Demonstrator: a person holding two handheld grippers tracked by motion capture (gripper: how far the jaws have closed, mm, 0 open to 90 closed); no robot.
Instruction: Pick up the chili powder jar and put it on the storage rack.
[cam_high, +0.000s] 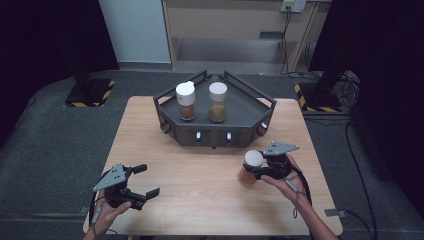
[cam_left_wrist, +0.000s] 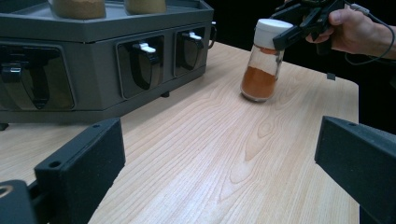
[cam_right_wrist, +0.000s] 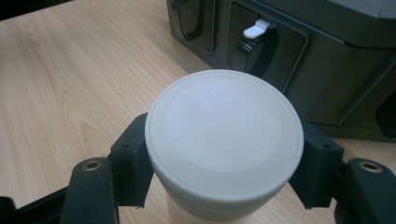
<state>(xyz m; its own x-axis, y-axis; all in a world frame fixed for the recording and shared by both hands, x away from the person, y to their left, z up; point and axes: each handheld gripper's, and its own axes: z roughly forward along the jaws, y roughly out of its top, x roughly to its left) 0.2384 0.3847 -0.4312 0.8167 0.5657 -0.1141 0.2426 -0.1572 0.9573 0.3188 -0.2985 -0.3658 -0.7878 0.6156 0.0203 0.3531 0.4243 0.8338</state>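
A glass spice jar (cam_high: 248, 170) with a white cap and orange-brown powder stands on the table's right side; the same spice jar (cam_left_wrist: 262, 65) appears in the left gripper view. My right gripper (cam_high: 256, 169) is shut on the jar just under its white cap (cam_right_wrist: 224, 135), one jaw on each side. Two more capped jars (cam_high: 186, 101) (cam_high: 217, 102) stand in the dark grey rack (cam_high: 215, 131) at the table's far middle. My left gripper (cam_high: 141, 180) is held near the front left edge, open, with nothing between its jaws.
The rack's front face carries recessed slots with small white levers (cam_left_wrist: 145, 48) (cam_right_wrist: 256, 29). The wooden table (cam_high: 200, 185) lies between the two grippers. Dark floor and black stands surround the table.
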